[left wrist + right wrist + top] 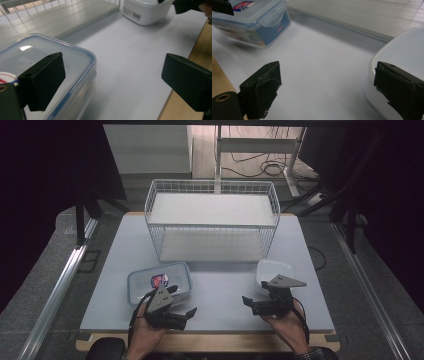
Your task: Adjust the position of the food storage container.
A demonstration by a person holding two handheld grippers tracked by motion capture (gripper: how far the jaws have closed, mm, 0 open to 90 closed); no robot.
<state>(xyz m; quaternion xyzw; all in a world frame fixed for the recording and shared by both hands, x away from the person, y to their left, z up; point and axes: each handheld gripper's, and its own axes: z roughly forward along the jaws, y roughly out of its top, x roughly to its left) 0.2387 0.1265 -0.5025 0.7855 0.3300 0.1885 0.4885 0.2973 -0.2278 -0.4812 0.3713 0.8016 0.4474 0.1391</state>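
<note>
Hands hold each tool [172, 312] [260, 305] low, jaws apart.

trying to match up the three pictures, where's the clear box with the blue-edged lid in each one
High view: the clear box sits front left on the table, just beyond the left hand-held gripper.
Left gripper view: it fills the lower left, under the left jaw.
Right gripper view: top left corner.
Shared landmark: the wire rack behind it, also seen at and.
</note>
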